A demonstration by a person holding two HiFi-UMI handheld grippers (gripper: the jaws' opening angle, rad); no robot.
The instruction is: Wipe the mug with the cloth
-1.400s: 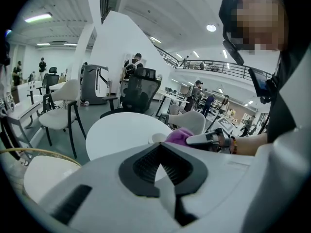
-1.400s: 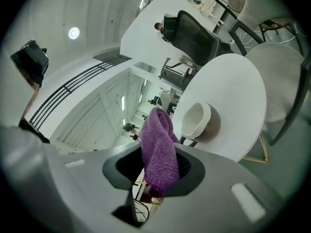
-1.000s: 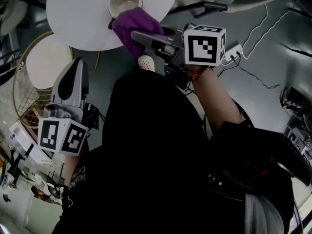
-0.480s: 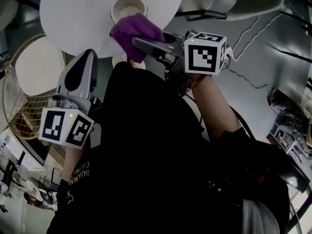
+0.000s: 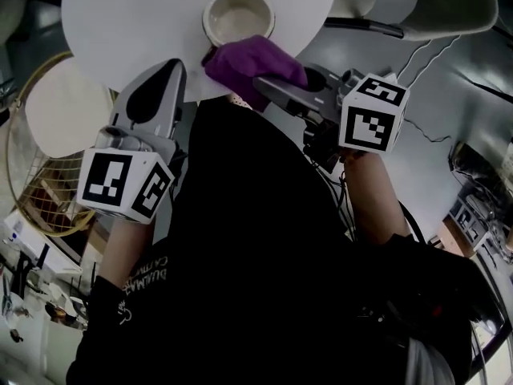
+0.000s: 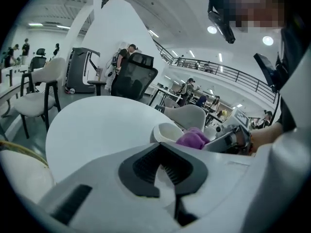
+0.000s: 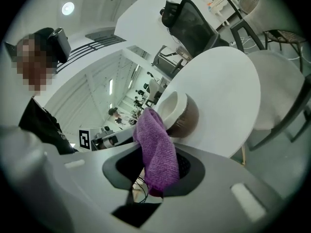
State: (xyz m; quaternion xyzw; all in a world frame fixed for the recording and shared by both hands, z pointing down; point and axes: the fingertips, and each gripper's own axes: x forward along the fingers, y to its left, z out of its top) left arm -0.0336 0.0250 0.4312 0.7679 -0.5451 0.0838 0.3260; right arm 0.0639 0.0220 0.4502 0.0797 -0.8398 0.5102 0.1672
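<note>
While the right gripper (image 7: 153, 174) keeps clamping the cloth (image 7: 156, 149) beside the mug (image 5: 238, 16), the closed left gripper (image 5: 167, 83) has approached.

Purple cloth (image 5: 252, 61) by upright cream mug (image 5: 238, 16)

The head view looks steeply down over the person's dark torso, and the round white table (image 5: 120, 22) lies beyond both claws. The left gripper (image 6: 163, 166) view sits close behind its own jaws. It looks low across the tabletop at the cream-lined brown ceramic mug (image 6: 165, 131) and the purple knitted cloth (image 6: 193, 139), just past the claw's right side. The right gripper (image 7: 154, 166) view faces in from the opposite side, tilted, with the cloth right at its jaws and the mug just beyond. All 3 views share table, mug and cloth. The 2 gripper views catch each other's claw.
</note>
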